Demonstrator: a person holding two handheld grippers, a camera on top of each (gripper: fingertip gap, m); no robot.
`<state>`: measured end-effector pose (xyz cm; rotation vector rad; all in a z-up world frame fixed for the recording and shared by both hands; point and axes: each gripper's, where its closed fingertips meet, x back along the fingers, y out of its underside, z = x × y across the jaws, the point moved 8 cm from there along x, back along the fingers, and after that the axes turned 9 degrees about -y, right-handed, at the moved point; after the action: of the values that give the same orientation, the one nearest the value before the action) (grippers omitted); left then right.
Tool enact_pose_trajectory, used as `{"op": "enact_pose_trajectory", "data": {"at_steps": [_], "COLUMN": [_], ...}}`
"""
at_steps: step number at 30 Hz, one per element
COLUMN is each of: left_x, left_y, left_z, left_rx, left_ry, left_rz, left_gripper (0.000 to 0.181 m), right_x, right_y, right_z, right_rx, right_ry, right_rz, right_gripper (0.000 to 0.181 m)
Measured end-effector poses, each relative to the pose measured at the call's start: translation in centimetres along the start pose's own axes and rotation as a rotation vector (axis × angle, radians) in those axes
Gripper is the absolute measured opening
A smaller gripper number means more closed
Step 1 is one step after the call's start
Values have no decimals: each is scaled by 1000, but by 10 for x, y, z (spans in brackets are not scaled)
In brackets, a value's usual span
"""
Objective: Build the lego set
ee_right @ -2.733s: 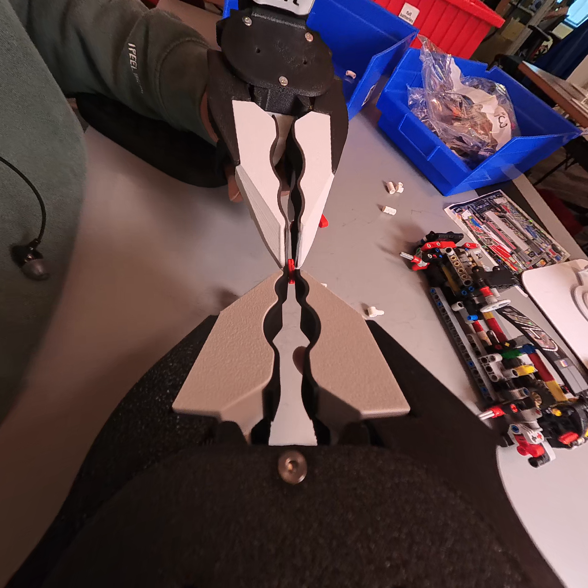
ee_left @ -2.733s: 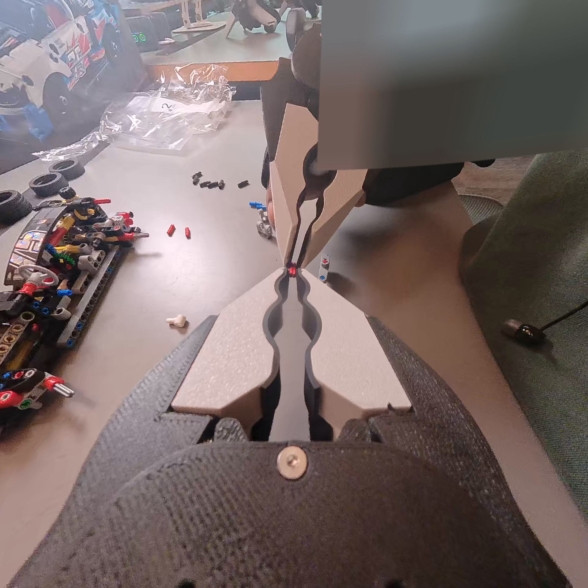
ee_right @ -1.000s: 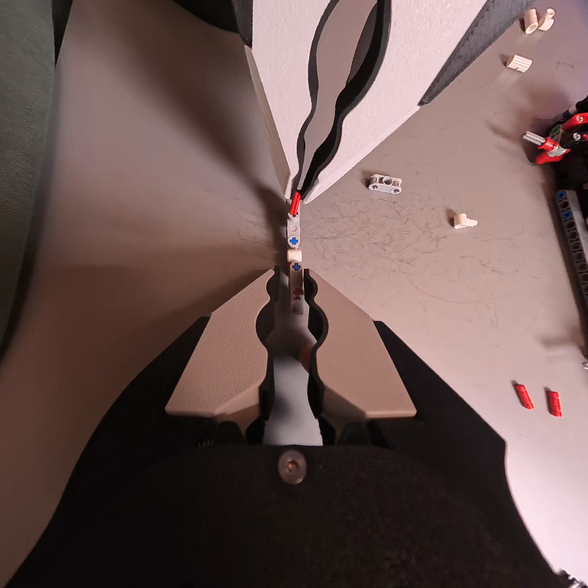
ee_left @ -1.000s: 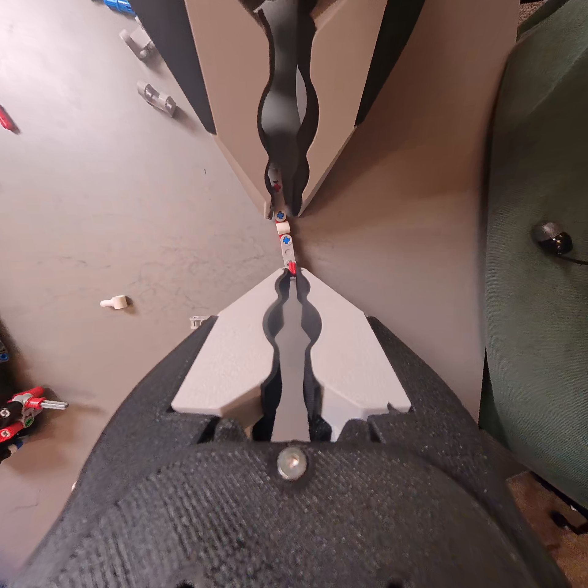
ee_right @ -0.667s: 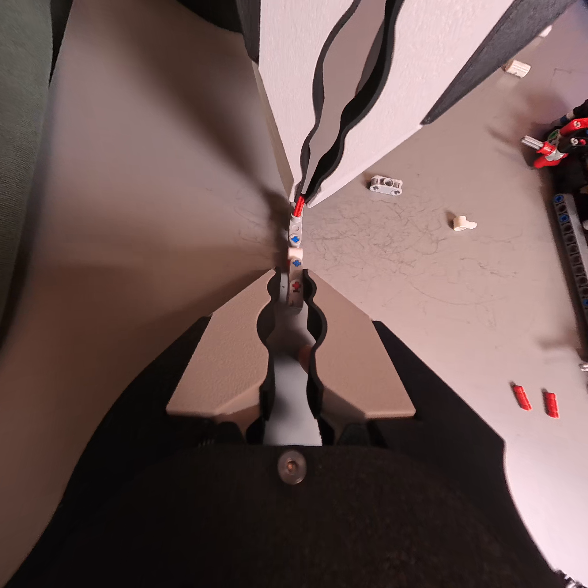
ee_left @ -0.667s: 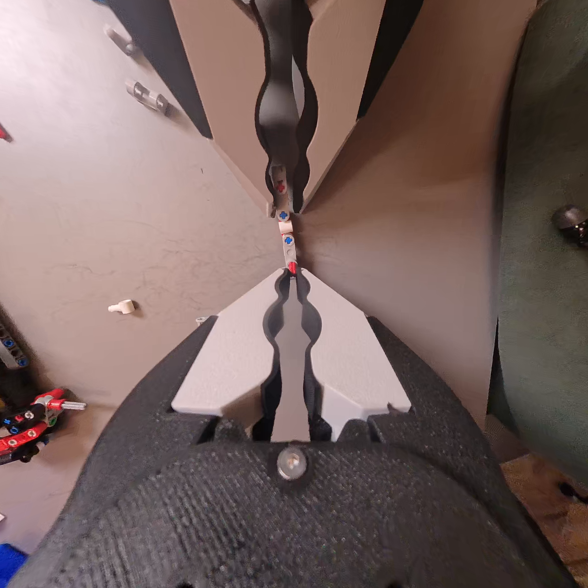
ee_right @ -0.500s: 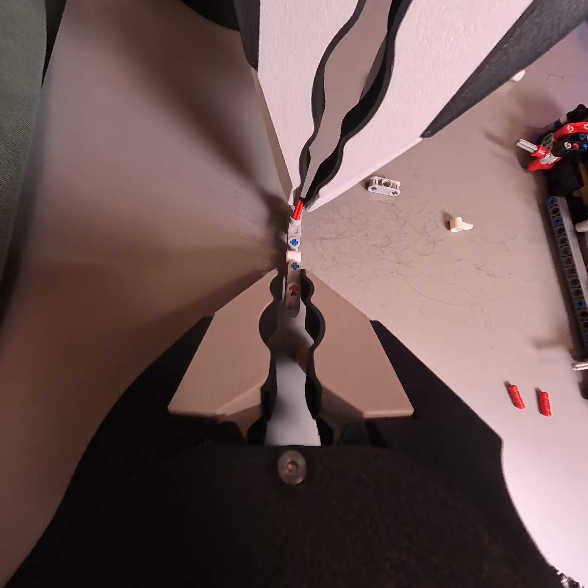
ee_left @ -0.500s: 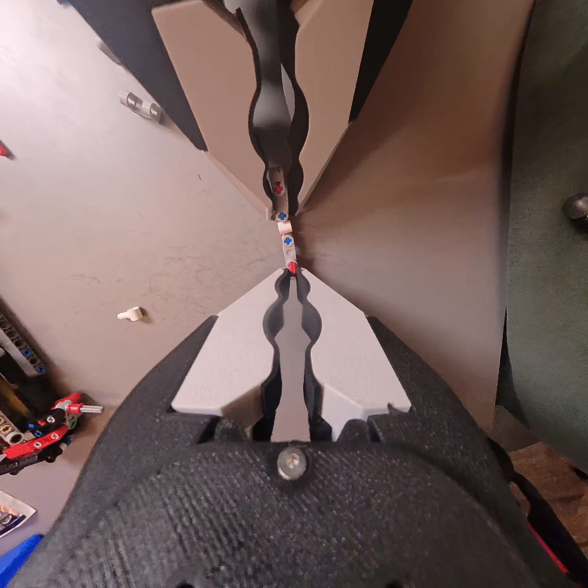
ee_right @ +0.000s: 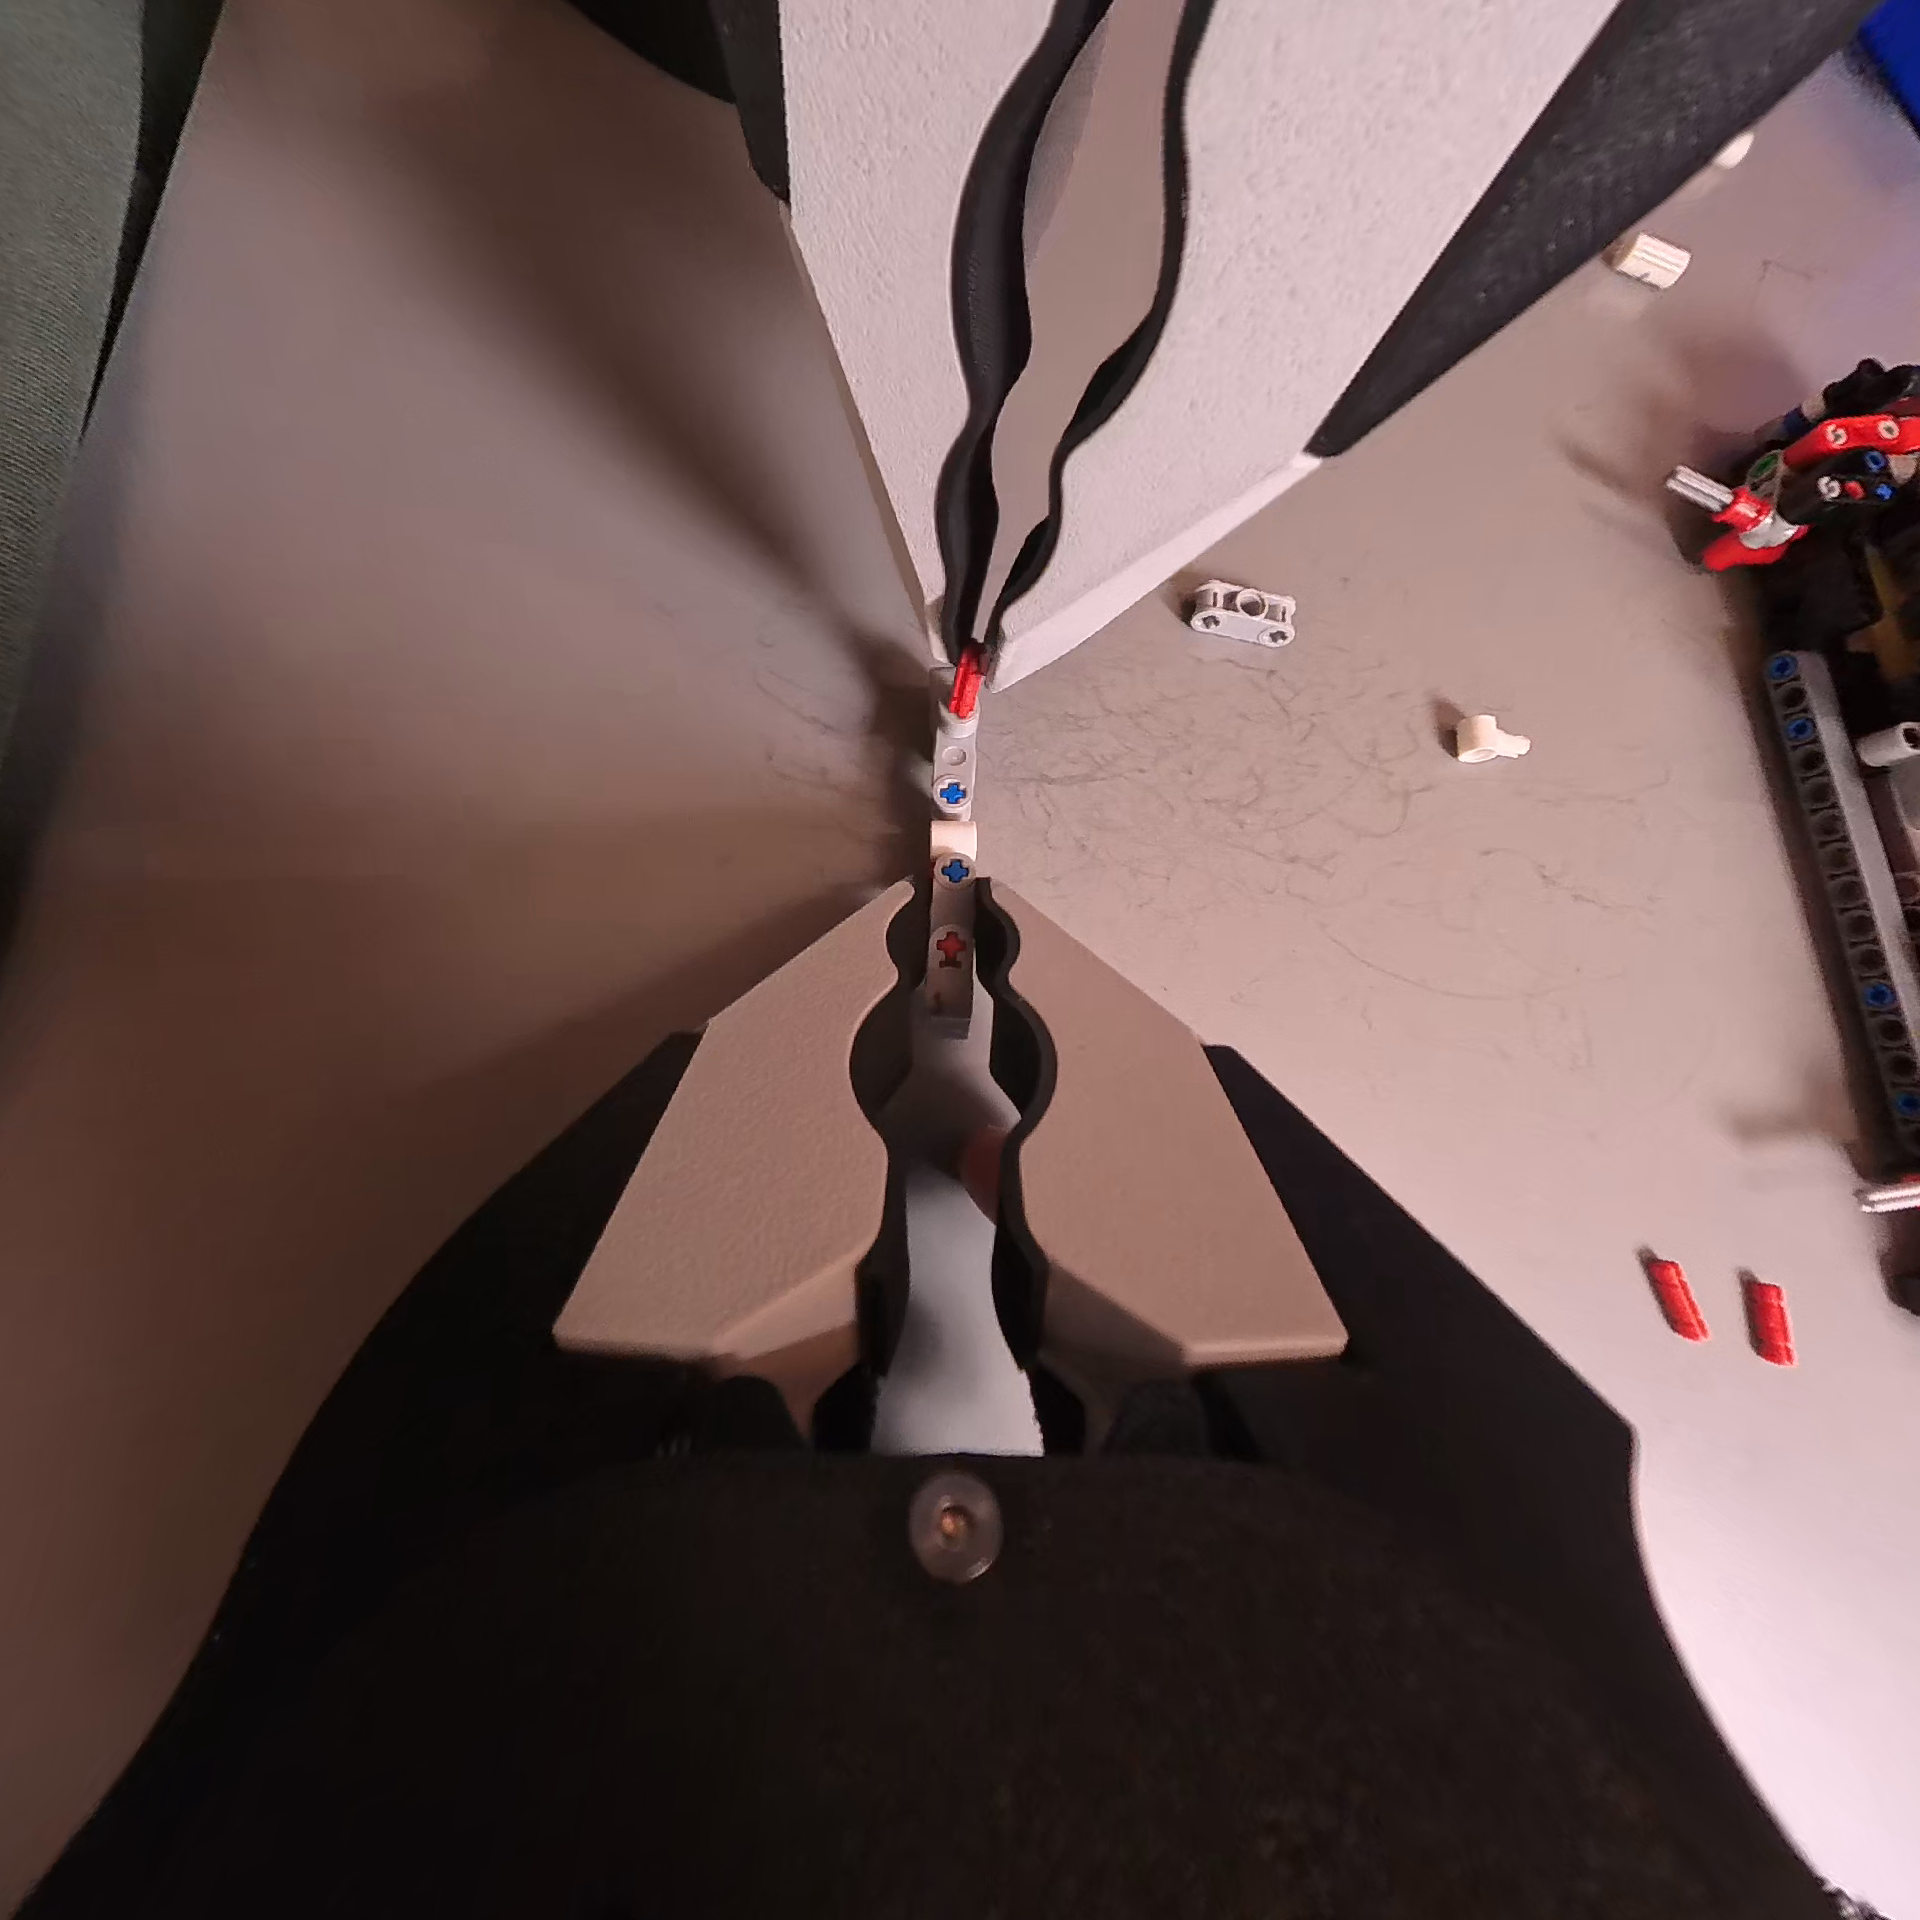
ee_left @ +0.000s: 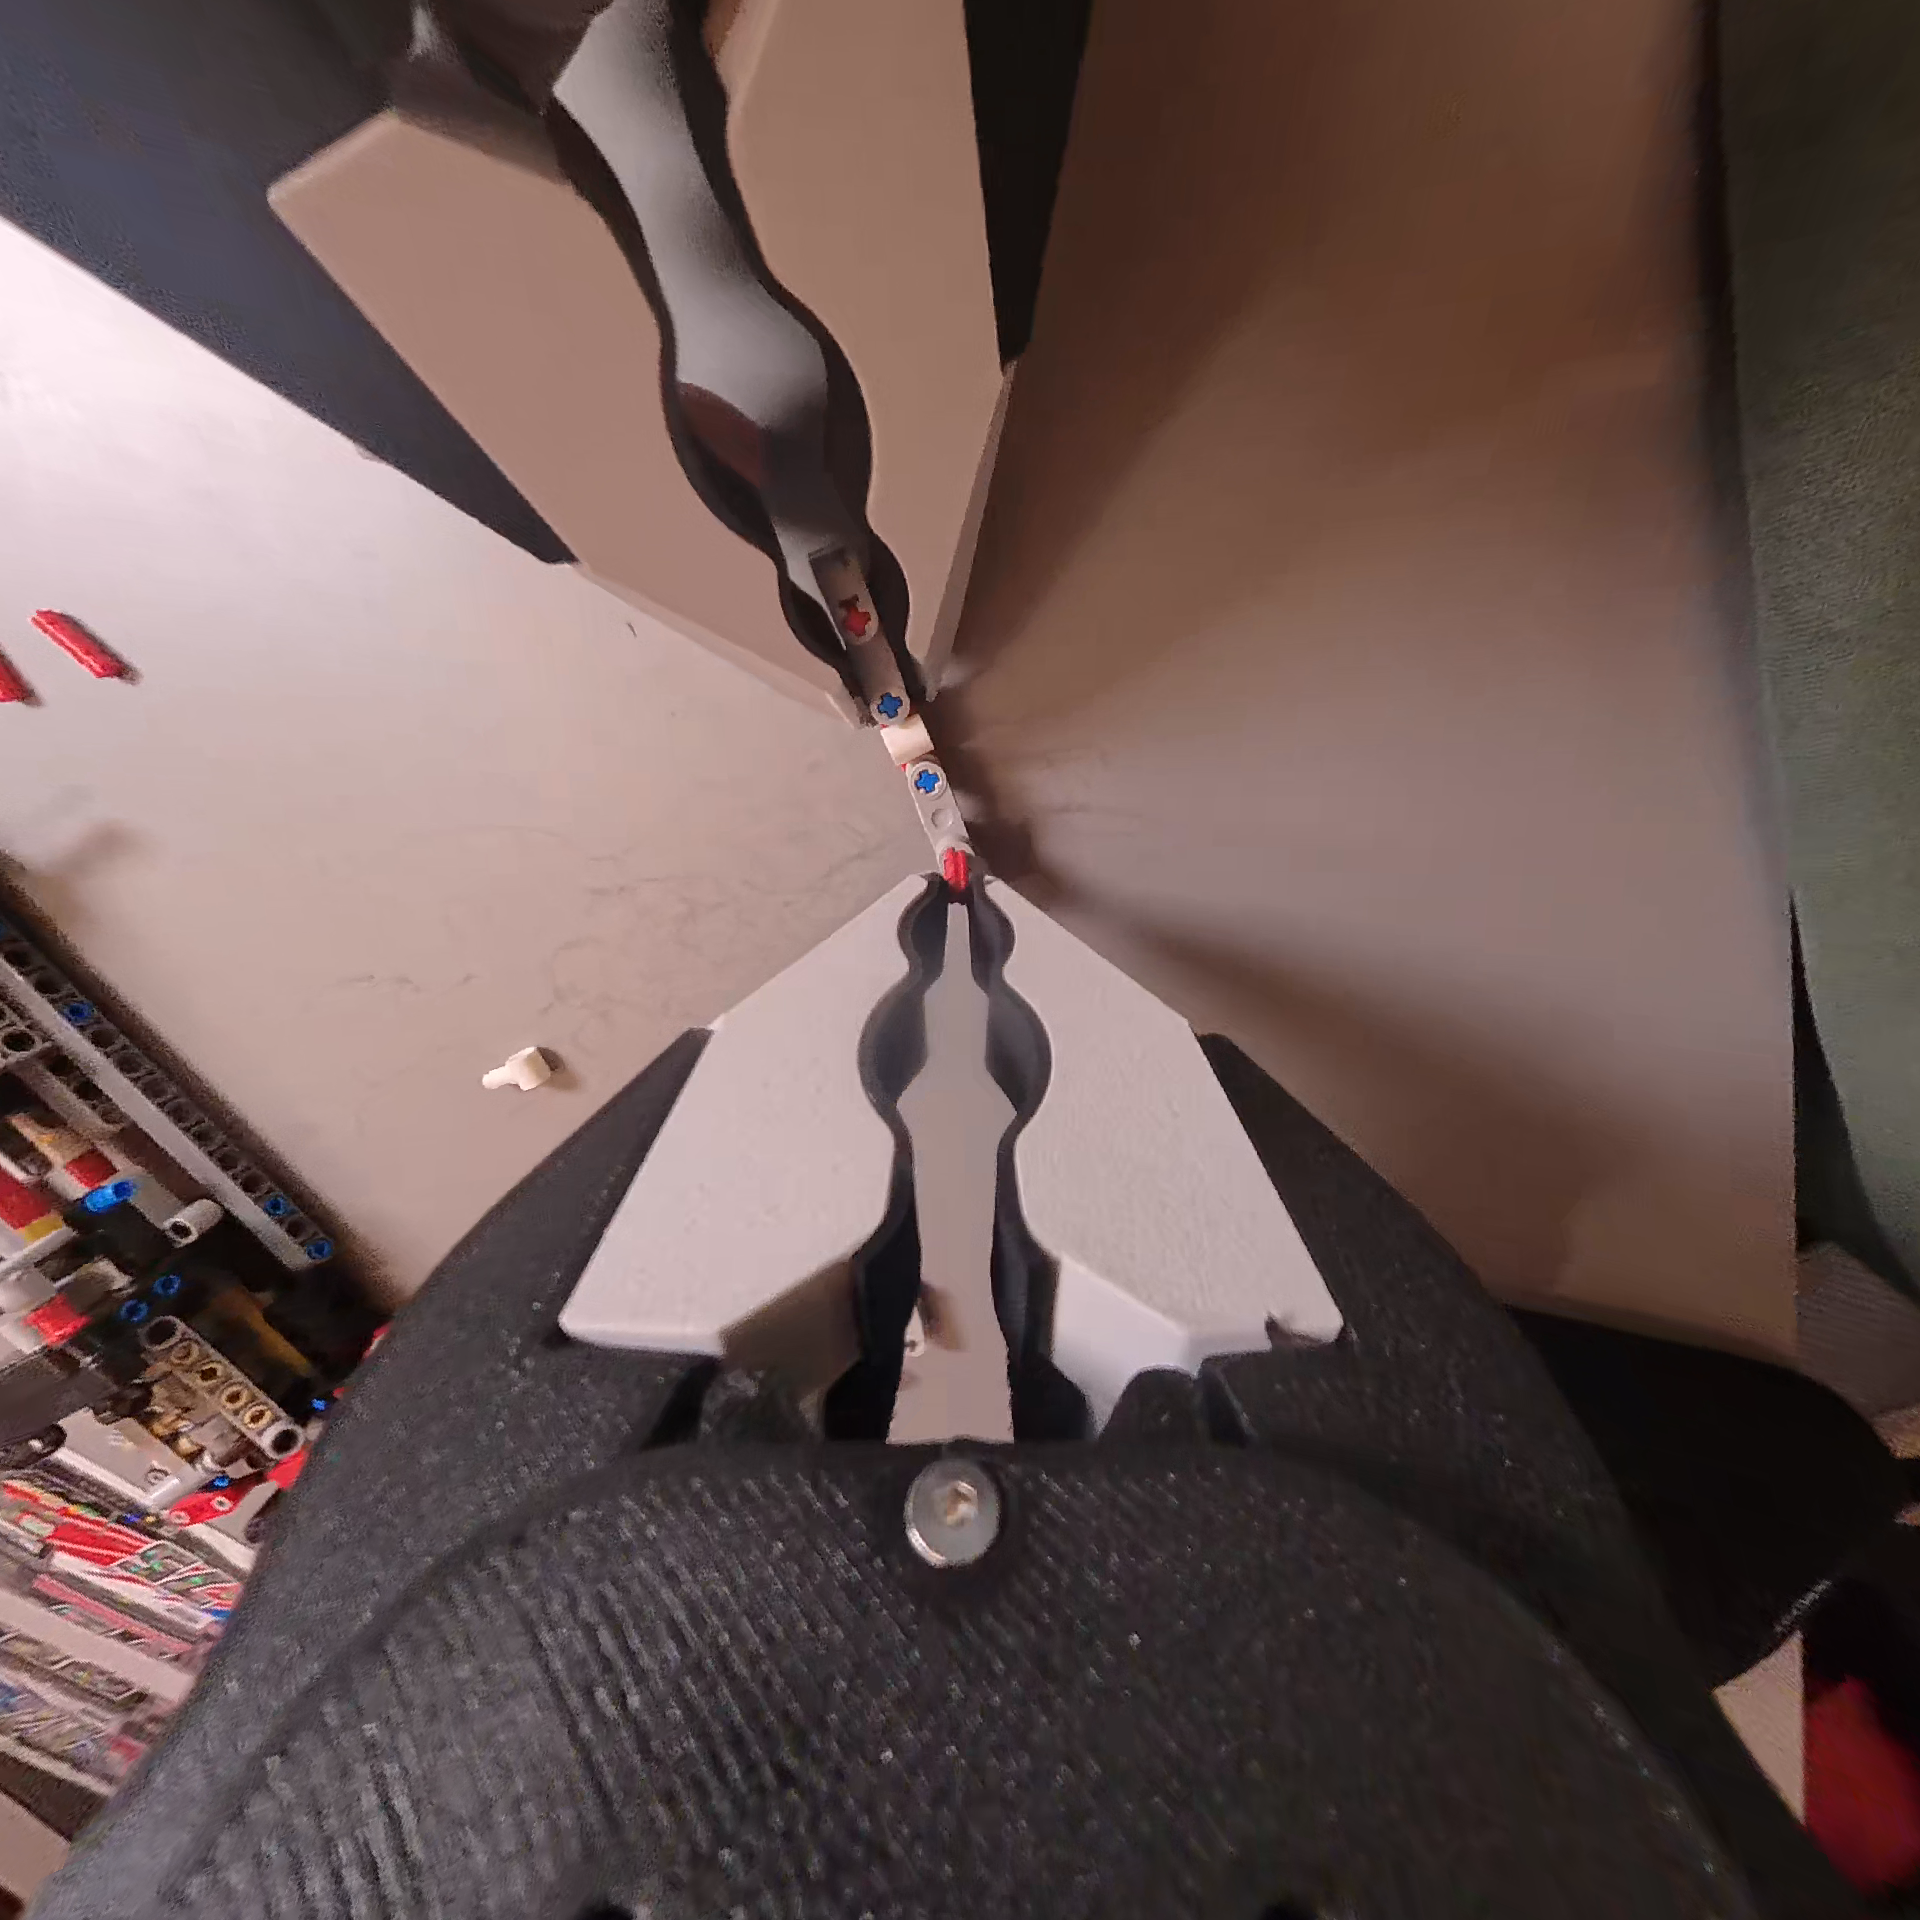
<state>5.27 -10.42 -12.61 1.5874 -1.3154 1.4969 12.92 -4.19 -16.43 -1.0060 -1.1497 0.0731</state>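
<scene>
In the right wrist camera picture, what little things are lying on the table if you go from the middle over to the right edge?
Grey flat piece with holes → small white peg → two red pins → long grey beam with holes on the half-built car.

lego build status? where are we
Chassis partly assembled, set aside on the table. In hand: left gripper pinches a red pin at a small grey link piece; right gripper holds its other end. Left: loose pins and connectors unplaced.
</scene>
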Motion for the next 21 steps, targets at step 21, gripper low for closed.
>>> {"op": "enact_pose_trajectory", "data": {"at_steps": [21], "left_x": [-2], "left_y": [-9], "left_z": [3], "left_rx": [-268], "left_ry": [-26], "left_rz": [-47], "left_gripper": [2], "right_x": [1], "right_y": [2], "right_z": [6], "right_rx": [-76], "right_ry": [-64], "right_rz": [40], "right_gripper": [6]}}
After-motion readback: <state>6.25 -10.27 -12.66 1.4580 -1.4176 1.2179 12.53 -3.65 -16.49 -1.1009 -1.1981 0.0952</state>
